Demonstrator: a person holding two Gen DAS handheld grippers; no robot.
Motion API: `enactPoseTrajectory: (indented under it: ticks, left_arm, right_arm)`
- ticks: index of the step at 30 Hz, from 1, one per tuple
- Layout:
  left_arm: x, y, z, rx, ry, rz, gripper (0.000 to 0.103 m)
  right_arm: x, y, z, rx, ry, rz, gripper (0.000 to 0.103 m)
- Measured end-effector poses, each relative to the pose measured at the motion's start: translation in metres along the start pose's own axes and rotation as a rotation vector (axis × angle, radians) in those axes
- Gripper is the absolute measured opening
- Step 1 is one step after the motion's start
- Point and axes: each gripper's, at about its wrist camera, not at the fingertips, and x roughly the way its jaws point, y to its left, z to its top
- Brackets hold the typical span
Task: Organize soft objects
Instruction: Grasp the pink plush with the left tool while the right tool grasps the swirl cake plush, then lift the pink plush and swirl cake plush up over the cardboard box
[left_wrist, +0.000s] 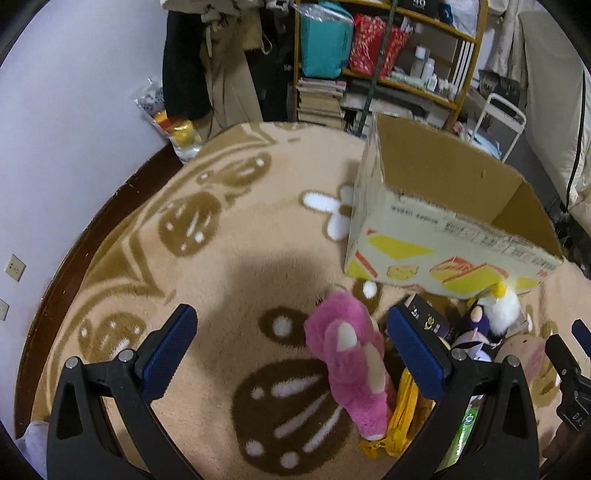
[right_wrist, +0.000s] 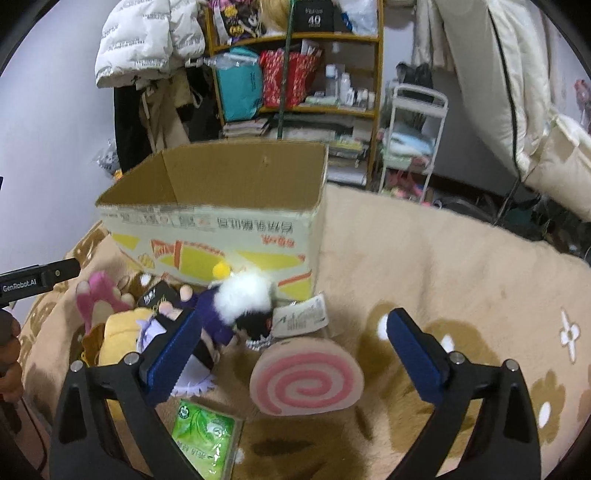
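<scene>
A pink plush bear (left_wrist: 351, 365) lies on the patterned blanket, between the fingers of my open left gripper (left_wrist: 291, 347), closer to the right finger. The bear also shows in the right wrist view (right_wrist: 98, 297). My open right gripper (right_wrist: 291, 343) hovers over a pink swirl roll cushion (right_wrist: 306, 378). A white-haired doll in purple (right_wrist: 236, 299) lies in front of an open cardboard box (right_wrist: 221, 206), whose floor is hidden. The box shows in the left view too (left_wrist: 443, 221). A yellow plush (right_wrist: 118, 343) lies at the left.
A green packet (right_wrist: 207, 439) and a dark small box (left_wrist: 428, 317) lie among the toys. A yellow pouch (left_wrist: 402, 413) lies beside the bear. A shelf (right_wrist: 295, 74), hanging coats and a white cart (right_wrist: 413, 140) stand behind the blanket.
</scene>
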Motion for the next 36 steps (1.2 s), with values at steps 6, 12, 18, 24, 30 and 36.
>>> enactPoseTrajectory:
  ticks: [6, 12, 18, 24, 30, 36]
  left_arm:
    - [0.026, -0.005, -0.006, 0.013, 0.095, 0.005, 0.101]
    - [0.043, -0.019, -0.012, 0.073, 0.161, 0.004, 0.101]
    - [0.051, -0.033, -0.019, 0.117, 0.235, -0.089, 0.065]
    - [0.051, -0.03, -0.021, 0.065, 0.254, -0.164, 0.047]
    - [0.039, -0.036, -0.025, 0.092, 0.223, -0.145, 0.046]
    - [0.023, -0.036, -0.029, 0.099, 0.18, -0.101, 0.046]
  right_arm:
    - [0.02, 0.004, -0.008, -0.017, 0.073, 0.015, 0.103]
    - [0.045, -0.001, -0.015, 0.004, 0.15, 0.013, 0.103]
    - [0.058, 0.0, -0.021, -0.032, 0.203, 0.016, 0.092]
    - [0.067, -0.003, -0.028, -0.071, 0.281, -0.011, 0.075]
    - [0.07, -0.006, -0.027, -0.083, 0.313, -0.008, 0.063]
    - [0.06, -0.004, -0.027, -0.083, 0.297, -0.01, 0.056]
